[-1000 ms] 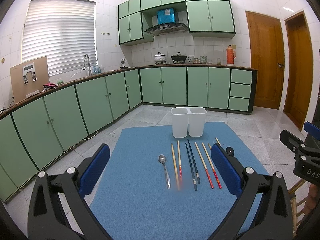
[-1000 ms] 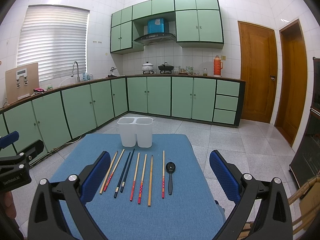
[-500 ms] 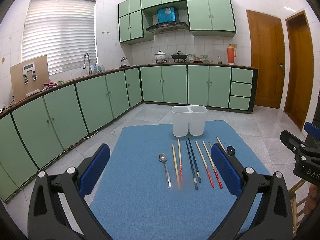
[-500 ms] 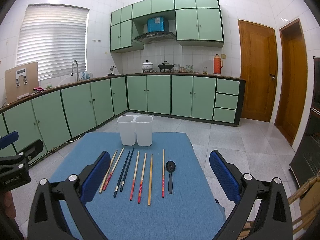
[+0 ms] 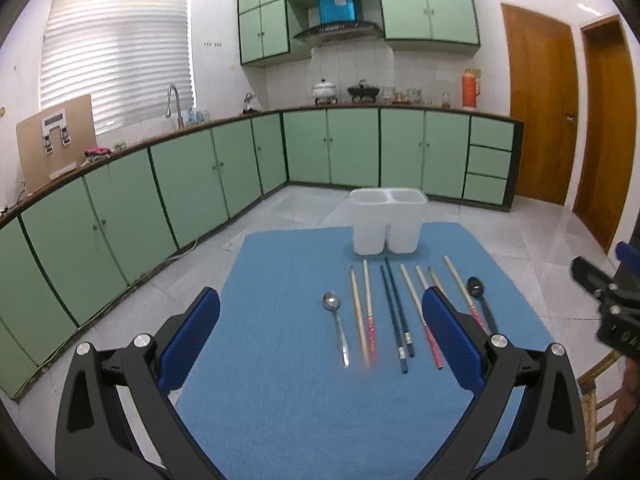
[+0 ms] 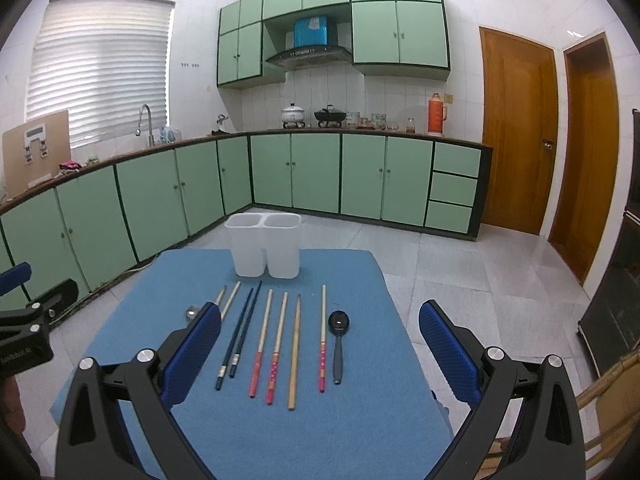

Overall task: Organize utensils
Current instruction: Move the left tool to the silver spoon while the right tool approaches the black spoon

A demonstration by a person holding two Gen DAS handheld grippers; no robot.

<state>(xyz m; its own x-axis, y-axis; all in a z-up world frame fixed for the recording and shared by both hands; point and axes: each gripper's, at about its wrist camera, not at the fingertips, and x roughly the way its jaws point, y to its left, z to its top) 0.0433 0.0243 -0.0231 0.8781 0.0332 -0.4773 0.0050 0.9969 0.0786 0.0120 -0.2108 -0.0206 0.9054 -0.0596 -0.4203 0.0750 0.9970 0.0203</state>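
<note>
Both claws, left (image 5: 320, 344) and right (image 6: 320, 354), hover spread and empty; chopsticks (image 6: 276, 344) and spoons (image 6: 338, 344) lie before the unfilled holder (image 6: 264, 248).

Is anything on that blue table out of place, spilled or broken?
Nothing stands out. The chopsticks lie in a neat row on the blue mat, with a silver spoon at one end and a black spoon at the other. The white two-compartment holder stands upright behind them, and no utensil shows above its rim.
</note>
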